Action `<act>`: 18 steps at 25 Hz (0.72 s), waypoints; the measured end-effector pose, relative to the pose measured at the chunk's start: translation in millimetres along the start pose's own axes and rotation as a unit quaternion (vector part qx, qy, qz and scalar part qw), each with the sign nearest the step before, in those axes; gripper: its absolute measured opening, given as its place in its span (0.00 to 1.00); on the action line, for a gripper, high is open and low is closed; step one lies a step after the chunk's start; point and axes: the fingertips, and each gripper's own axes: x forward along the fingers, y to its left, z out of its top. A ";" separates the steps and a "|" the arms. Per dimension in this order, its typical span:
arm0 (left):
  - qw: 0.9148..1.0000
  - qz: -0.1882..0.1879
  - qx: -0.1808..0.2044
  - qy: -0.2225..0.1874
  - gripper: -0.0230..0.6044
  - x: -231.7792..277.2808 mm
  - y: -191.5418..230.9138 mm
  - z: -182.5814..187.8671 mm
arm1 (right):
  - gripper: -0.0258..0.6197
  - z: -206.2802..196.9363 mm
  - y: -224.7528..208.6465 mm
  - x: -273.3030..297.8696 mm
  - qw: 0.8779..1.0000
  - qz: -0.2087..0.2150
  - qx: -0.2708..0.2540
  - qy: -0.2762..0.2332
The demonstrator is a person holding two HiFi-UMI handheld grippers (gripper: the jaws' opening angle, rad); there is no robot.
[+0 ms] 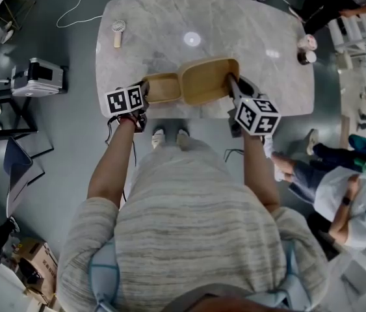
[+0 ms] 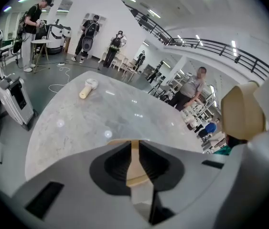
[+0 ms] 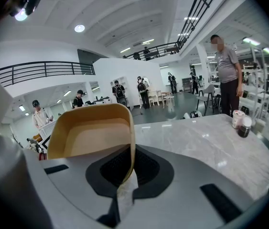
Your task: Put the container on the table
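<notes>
Person [image 1: 189,233] in a striped top is clamping left tongs [image 1: 145,91] and right tongs [image 1: 233,83] onto opposite rims of a tan container [image 1: 202,80] at the marble worktop [image 1: 156,25], its underside hidden.

Both bare forearms reach forward from the torso, elbows bent, the left arm [image 1: 112,171] angled slightly inward and the right arm [image 1: 261,174] nearly straight ahead. Each hand is hidden under its marker cube. The left hand-held gripper [image 1: 145,88] has its jaws pressed together on a thin tan edge of the small tub [image 1: 163,88], seen edge-on in the left gripper view [image 2: 134,162]. The right hand-held gripper [image 1: 233,83] is clamped on the side wall of the large tub [image 1: 209,78], the wall standing between its jaws [image 3: 127,171].
</notes>
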 end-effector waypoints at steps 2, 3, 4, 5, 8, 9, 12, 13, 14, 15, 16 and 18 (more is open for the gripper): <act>1.000 -0.018 0.000 -0.021 0.10 -8.0 -13.2 9.6 | 0.05 0.4 -0.5 -1.2 1.000 0.000 0.000 0.000; 0.999 -0.028 0.004 -0.032 0.10 -11.6 -19.8 14.6 | 0.05 0.7 -1.0 -1.5 1.000 -0.001 0.000 -0.001; 0.998 -0.037 0.009 -0.041 0.10 -14.6 -26.0 19.1 | 0.05 1.0 -1.5 -1.5 1.000 -0.001 0.001 -0.001; 0.998 -0.046 0.016 -0.048 0.10 -16.9 -31.4 22.7 | 0.05 1.1 -1.7 -1.3 1.000 -0.002 0.001 -0.001; 0.995 -0.068 0.036 -0.066 0.10 -24.3 -45.1 30.2 | 0.05 0.0 -0.1 -1.3 1.000 -0.002 0.002 0.000; 0.994 -0.075 0.043 -0.071 0.10 -26.9 -49.6 31.9 | 0.05 -0.6 0.6 -1.7 1.000 -0.002 0.002 0.000; 0.991 -0.090 0.056 -0.085 0.10 -32.1 -59.6 35.1 | 0.05 -1.4 0.9 -1.4 1.000 -0.001 0.002 -0.001; 0.990 -0.095 0.059 -0.090 0.10 -34.2 -63.0 36.8 | 0.05 -1.5 0.9 -1.1 1.000 -0.001 0.003 -0.001; 0.989 -0.100 0.061 -0.094 0.10 -36.7 -66.5 38.3 | 0.05 -1.5 1.0 -0.9 1.000 0.000 0.003 -0.001; 0.988 -0.106 0.064 -0.098 0.10 -39.2 -70.3 39.6 | 0.05 -1.4 1.3 -0.9 1.000 0.000 0.003 -0.002; 0.986 -0.112 0.068 -0.101 0.10 -41.7 -74.3 40.6 | 0.05 -1.4 1.7 -1.1 1.000 0.001 0.003 -0.003; 0.984 -0.122 0.077 -0.108 0.10 -46.6 -82.1 41.8 | 0.05 -2.1 2.2 -1.5 1.000 0.000 0.004 -0.004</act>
